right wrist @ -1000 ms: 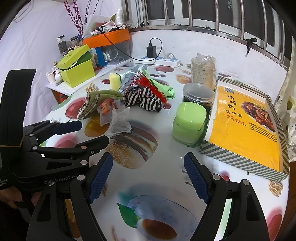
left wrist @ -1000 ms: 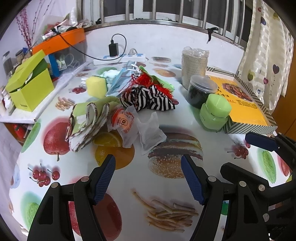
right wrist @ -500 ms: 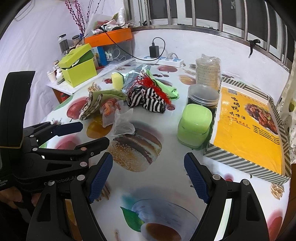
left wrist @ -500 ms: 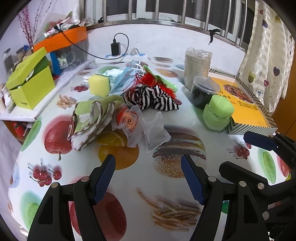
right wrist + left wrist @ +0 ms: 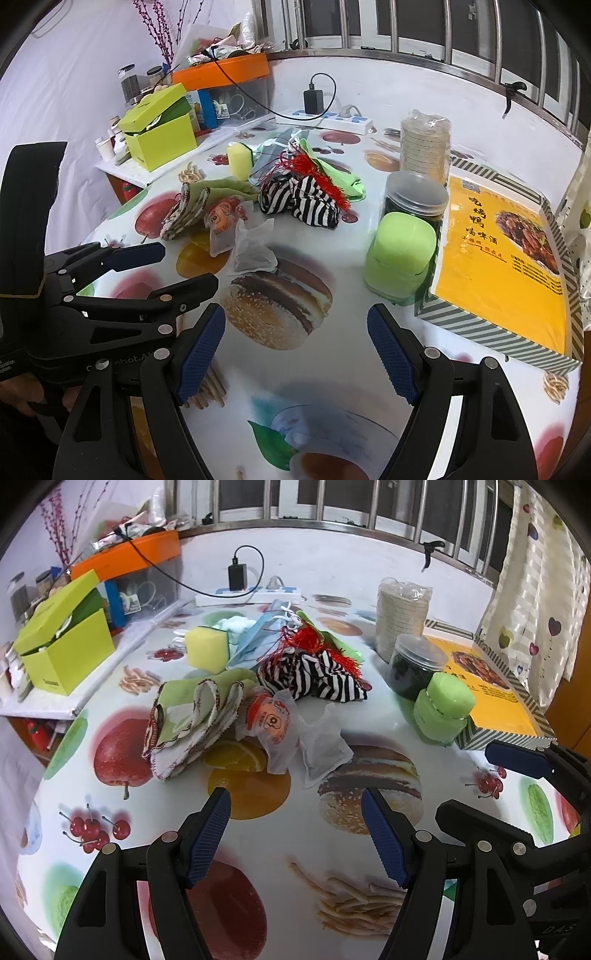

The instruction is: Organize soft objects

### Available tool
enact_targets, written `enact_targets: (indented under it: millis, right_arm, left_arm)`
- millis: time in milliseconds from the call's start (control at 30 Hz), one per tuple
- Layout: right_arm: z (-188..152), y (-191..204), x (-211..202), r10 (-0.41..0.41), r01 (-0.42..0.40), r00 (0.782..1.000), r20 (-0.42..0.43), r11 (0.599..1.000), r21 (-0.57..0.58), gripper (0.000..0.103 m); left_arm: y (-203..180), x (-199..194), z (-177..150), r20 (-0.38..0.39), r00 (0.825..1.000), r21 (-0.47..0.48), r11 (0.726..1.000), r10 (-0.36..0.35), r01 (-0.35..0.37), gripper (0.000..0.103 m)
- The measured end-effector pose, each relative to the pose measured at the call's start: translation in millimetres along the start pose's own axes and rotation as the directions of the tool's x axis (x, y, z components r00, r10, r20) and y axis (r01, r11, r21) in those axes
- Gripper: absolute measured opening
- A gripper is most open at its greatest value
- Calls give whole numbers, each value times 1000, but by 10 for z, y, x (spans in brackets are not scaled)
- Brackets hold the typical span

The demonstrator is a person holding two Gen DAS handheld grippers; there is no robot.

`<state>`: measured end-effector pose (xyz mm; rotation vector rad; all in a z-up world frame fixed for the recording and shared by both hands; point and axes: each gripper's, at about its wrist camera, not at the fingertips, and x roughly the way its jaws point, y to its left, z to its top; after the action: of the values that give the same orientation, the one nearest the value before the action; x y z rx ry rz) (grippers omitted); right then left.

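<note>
Both sets of jaws stand spread wide with nothing between them: the left gripper [image 5: 295, 834] hangs over bare counter [image 5: 280, 834] just short of the soft pile, and the right gripper [image 5: 295, 343] hovers beside it over the printed burger.

Take the striped cloth [image 5: 314, 677] as the landmark. It lies crumpled mid-counter with a red tassel [image 5: 310, 642] draped over its top. Just nearer the left gripper than the cloth lie the two crinkled plastic pouches [image 5: 295, 731]; to the cloth's left is the green folded rag [image 5: 192, 716], and beyond that the yellow sponge [image 5: 207, 648] and a blue face mask [image 5: 255, 635]. To the cloth's right stand the hard things, a dark jar [image 5: 415, 668] and a green tub [image 5: 441, 712].

All of the pile looks light and limp. The pouches should be slippery and will likely crumple, so pinch a gathered corner. The cloth and rag should bunch easily; grip a raised fold, not a flat edge. The sponge will compress, so take it across its sides.
</note>
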<state>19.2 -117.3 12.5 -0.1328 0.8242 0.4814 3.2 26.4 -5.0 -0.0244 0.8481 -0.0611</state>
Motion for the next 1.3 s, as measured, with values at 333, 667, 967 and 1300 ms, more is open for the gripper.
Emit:
enact_targets:
  millis: [333,667,967,1300]
  right_arm:
    - [62,76,71,20,-20,1000,-2,1000,-14,80]
    - [119,155,141,35,-35,999,-9,999,-29,80]
    - [160,180,190,38,-39,999,-15,999,-36,80]
    - [244,223,324,47,-47,999,-25,998,-35,80]
  left_arm:
    - [138,5,3,4,1000,-23,1000,8,-8,73]
    - [216,11,26,5,1000,-28,999,16,-16,73]
    - [306,22,52,11,1000,-43,999,9,-8,73]
    - [477,27,28,27,1000,-83,997,-1,4,73]
